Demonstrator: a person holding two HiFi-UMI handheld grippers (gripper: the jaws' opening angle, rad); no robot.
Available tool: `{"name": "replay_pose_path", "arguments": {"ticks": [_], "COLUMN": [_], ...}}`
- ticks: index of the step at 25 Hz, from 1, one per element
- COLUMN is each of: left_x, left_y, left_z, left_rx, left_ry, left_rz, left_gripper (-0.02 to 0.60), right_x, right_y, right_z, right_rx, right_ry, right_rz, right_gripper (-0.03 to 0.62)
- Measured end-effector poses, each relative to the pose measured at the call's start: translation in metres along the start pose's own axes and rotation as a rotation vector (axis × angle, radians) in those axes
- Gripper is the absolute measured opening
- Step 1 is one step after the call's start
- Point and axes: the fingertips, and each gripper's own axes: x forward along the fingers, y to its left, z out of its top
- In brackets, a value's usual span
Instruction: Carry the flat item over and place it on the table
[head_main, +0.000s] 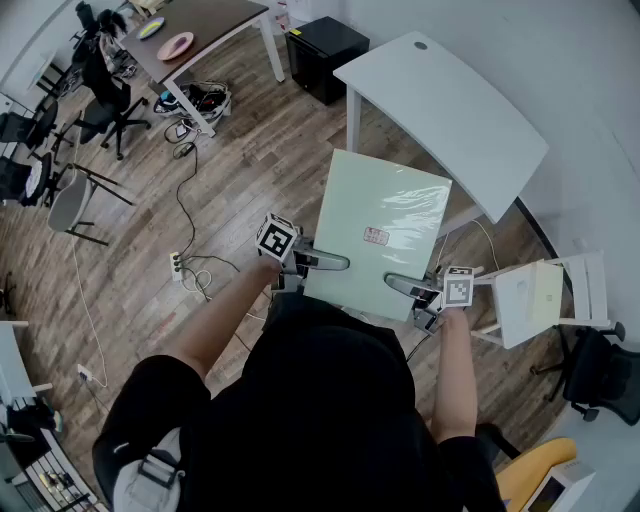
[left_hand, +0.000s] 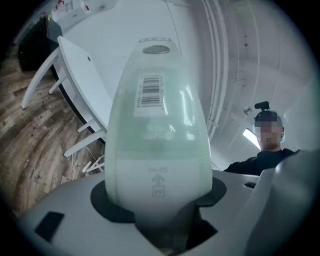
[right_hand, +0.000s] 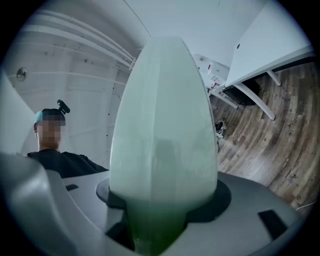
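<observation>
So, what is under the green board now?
Wooden floor shows around the green board, held by the left gripper and right gripper; whatever lies directly beneath is covered.

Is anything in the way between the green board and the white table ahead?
Nothing visible. The left tool and right tool grip the green board by its near edge, and the white table stands just beyond it, its top looking bare.
</observation>
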Motion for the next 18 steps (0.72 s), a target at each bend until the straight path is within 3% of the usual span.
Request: {"name": "replay_pose_path", "arguments": {"ticks": [11, 18], "left_x": [0.004, 0.009], "left_y": [0.003, 0.013], "left_z": [-0.008, 0.007], "left_rx": [0.013, -0.034], "left_ry": [-0.008, -0.024], "left_rz": [0.011, 0.018], "left_gripper": [0.305, 0.305], "right_x": [-0.007, -0.010], "right_y": [0.003, -0.012], "right_z": [-0.003, 0.010], "right_rx": [0.015, 0.037], "right_ry": [0.013, -0.011], "right_rz": [0.008, 0.017], "right_gripper": [0.304, 0.304]}}
